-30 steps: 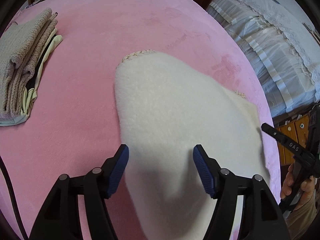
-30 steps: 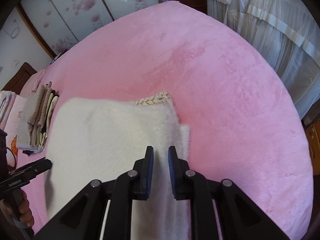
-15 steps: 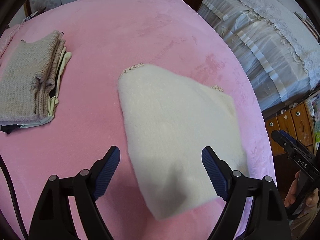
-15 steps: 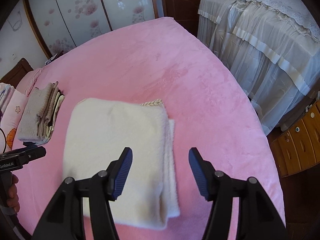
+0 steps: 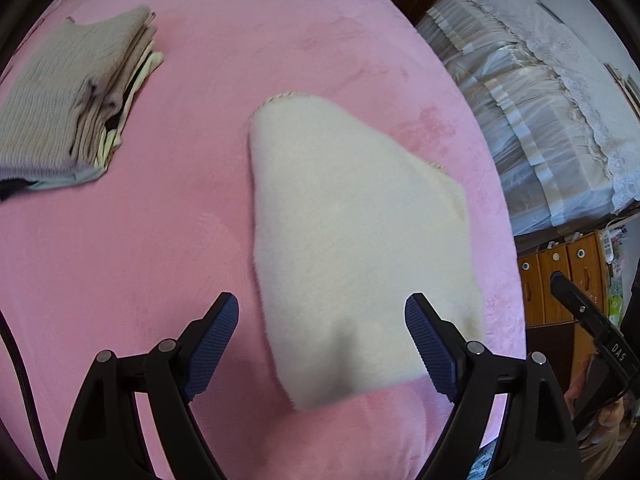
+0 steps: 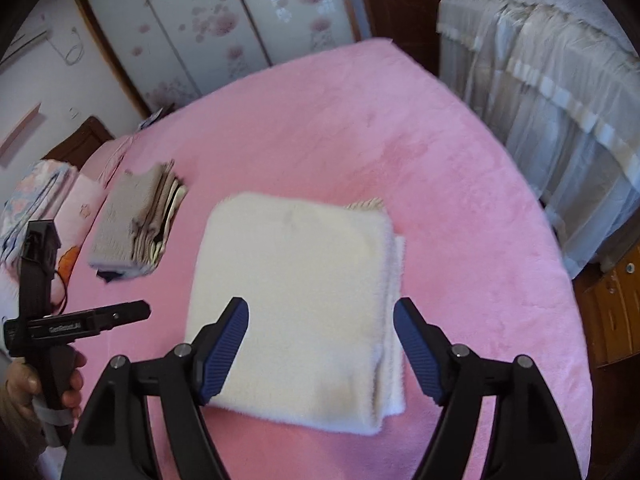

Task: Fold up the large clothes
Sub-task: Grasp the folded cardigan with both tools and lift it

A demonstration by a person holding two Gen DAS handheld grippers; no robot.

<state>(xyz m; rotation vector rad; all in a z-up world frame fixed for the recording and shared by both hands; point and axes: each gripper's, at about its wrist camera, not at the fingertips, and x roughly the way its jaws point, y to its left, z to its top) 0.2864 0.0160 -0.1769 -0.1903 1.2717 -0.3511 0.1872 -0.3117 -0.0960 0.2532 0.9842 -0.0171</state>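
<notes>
While the folded cream garment [image 6: 304, 304] lies flat on the pink bed [image 6: 460, 208], right of a stack [image 6: 136, 224] of folded clothes, the left gripper [image 5: 322, 350] stands wide and empty above it, and the right gripper [image 6: 320, 344] is still opening, nothing between its pads.

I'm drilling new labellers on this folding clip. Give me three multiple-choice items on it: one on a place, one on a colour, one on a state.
1. Where is the stack of folded clothes relative to the cream garment in the right wrist view?
A. left of it
B. on top of it
C. right of it

2. What colour is the bed cover?
A. blue
B. pink
C. green

3. How does the cream garment lie?
A. spread flat, unfolded
B. hanging from a gripper
C. folded, on the bed

Answers: 1 A, the stack sits apart on the left. 2 B, pink all over. 3 C, layered edges show and no pads touch it.
</notes>
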